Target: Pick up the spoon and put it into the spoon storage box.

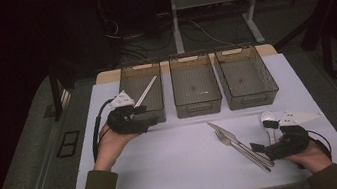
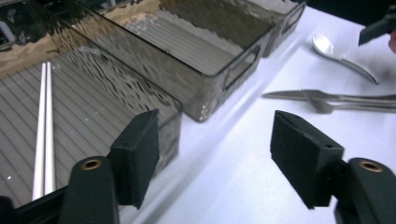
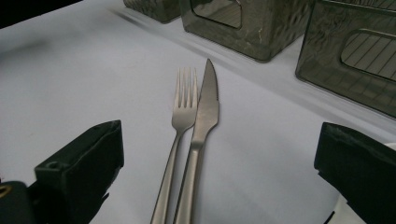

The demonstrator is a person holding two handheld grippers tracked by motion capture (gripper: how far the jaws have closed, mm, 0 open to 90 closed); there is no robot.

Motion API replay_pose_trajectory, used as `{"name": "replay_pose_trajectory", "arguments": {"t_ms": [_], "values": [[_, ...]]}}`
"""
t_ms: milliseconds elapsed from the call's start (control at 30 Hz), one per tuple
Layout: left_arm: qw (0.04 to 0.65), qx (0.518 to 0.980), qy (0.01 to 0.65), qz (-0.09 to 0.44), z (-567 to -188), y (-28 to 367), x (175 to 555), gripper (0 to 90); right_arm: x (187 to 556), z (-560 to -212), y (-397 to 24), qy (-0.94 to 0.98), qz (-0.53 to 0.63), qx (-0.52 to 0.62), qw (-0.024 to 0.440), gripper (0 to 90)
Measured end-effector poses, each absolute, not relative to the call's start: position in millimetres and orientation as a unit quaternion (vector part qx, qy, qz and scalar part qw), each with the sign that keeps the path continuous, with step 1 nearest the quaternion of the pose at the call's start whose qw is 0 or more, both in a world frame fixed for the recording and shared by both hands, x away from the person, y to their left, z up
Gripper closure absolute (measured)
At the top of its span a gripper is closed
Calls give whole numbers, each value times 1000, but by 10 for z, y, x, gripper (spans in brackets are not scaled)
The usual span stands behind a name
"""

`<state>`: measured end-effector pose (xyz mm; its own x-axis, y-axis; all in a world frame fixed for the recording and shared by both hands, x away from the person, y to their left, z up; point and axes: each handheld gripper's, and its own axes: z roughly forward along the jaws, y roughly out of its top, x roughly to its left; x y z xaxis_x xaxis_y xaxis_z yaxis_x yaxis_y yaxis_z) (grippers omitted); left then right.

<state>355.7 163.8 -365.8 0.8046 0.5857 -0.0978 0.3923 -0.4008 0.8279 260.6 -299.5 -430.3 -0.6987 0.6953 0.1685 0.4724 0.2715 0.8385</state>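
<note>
Sorting cutlery into bins, by the look of it. Your right gripper sits at the handle ends of the fork and knife, fingers spread, nothing between the pads yet. The two lie touching side by side, just left of the spoon, so take one only: come in from the outer side of the one you want, close low on its handle, and lift straight so the other does not drag along. Pinch mid-handle, or it will likely tip.

Your left gripper hangs at the near end of the left bin, fingers spread and empty. Keep it clear of the bin wall.

Bins, taking the middle bin as landmark:
- left bin: a pair of white chopsticks, lying lengthwise on the ribbed floor, touching each other.
- middle bin: looks empty.
- right bin: looks empty.

All three stand in a row at the far side of the desk, near each other without touching. Fork, knife and spoon lie on the desk, nearer you than the right bin.
</note>
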Motion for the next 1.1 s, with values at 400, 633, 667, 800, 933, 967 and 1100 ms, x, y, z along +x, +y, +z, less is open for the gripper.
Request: {"name": "replay_pose_trajectory", "arguments": {"t_ms": [400, 633, 667, 800, 933, 967, 1100], "values": [[476, 824, 283, 121, -3868, 1654, 3125, 146, 2628, -4267, -3035, 799, 456, 376, 109, 16], [483, 820, 284, 120, -4018, 1670, 2948, 49, 2643, -4236, -3071, 801, 442, 389, 105, 128], [483, 820, 283, 117, -4033, 1671, 2932, 32, 2646, -4231, -3080, 802, 441, 390, 104, 153], [481, 823, 281, 110, -4132, 1668, 2840, 0, 2653, -4225, -3109, 810, 424, 393, 102, 283], [473, 829, 277, 112, -4172, 1648, 2777, 0, 2660, -4238, -3113, 821, 404, 391, 99, 473], [475, 829, 275, 110, -4172, 1644, 2770, 0, 2661, -4244, -3105, 824, 402, 388, 95, 523], [476, 831, 270, 105, -4193, 1618, 2768, 0, 2679, -4278, -3085, 835, 381, 386, 91, 720]]}}
